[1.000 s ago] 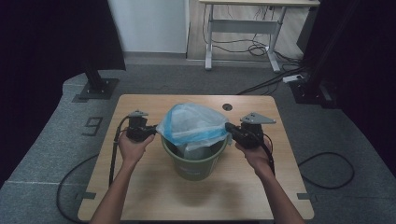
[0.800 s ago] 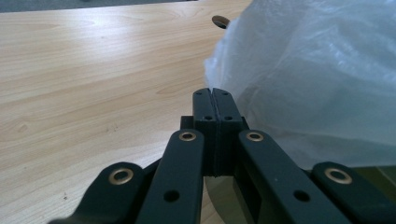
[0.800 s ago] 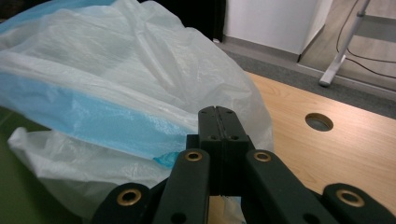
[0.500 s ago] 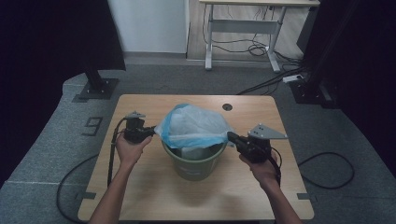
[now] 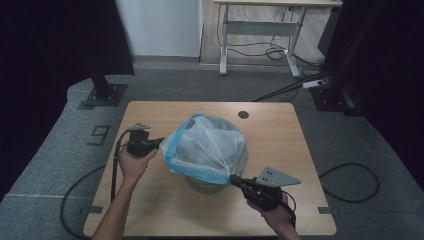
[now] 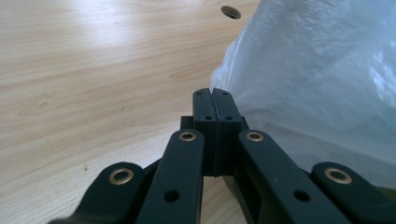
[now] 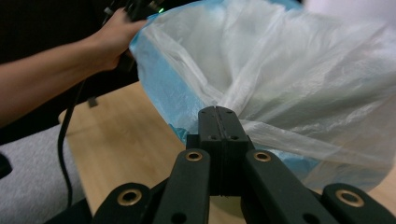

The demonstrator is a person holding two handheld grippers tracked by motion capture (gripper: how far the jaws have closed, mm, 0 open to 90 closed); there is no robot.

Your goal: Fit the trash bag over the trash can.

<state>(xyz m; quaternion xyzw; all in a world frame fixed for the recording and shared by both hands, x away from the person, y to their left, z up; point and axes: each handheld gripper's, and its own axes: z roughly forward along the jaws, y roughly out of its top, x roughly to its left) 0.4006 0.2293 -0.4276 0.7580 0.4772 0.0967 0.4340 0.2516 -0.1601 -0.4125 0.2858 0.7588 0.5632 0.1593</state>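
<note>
Dim room, wooden desk (image 5: pixel 150 210): the translucent blue-edged bag (image 5: pixel 207 145) is held stretched over the green bin (image 5: pixel 202 185) at mid-desk, its mouth tilted toward the near side. The bag rim is pinched at opposite sides, the left tongs (image 6: pixel 212 100) pressed together on the film at the left edge and the right tongs (image 7: pixel 217 116) clamped on a gathered fold at the near right. Even tension should be kept, and the rim pulled outward and down past the bin lip so the film is not torn.
</note>
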